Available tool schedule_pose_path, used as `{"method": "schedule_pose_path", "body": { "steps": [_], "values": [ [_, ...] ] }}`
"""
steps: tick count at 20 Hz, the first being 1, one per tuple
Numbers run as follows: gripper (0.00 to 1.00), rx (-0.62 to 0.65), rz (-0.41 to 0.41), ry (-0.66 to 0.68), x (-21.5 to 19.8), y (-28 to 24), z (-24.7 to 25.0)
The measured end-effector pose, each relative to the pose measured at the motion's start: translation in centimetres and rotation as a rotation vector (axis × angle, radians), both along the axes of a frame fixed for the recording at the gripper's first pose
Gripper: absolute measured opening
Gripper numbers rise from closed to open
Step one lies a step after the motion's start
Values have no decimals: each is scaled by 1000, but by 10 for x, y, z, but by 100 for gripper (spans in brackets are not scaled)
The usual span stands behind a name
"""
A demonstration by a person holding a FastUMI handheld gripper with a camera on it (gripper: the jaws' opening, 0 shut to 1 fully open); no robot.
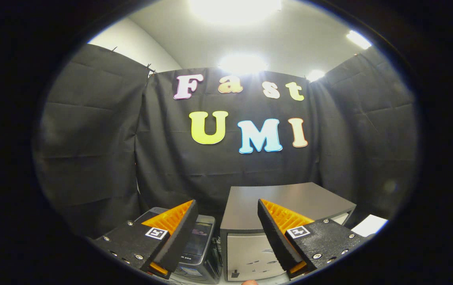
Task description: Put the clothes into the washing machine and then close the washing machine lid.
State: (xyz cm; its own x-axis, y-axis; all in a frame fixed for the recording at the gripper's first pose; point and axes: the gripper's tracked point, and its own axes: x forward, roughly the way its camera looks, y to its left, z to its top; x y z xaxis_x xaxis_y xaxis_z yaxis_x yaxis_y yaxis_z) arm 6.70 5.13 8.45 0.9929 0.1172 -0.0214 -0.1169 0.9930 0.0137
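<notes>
In the gripper view, the gripper (225, 233) hangs with its fingers spread wide apart and nothing between them. Just beyond the left finger (171, 237) sits the small washing machine (200, 247), beside a grey cabinet (286, 202). No clothes are visible, so tilting down to find them before reaching seems wise.

Strong glare is thrown by the ceiling lights (235, 8), blown out to white. The cloth wall (92, 138) is left dim. Straight lines are bent by fisheye distortion. Lower objects are shadowed, perhaps slightly soft; the fingers (179, 233) are rendered sharp.
</notes>
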Motion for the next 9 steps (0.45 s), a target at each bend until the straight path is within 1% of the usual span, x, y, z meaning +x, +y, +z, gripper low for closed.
{"method": "schedule_pose_path", "body": {
  "steps": [4,9],
  "values": [
    [94,20,-24,3,-9,-18,-1],
    [94,26,-34,-1,-12,-26,0]
  ]
}}
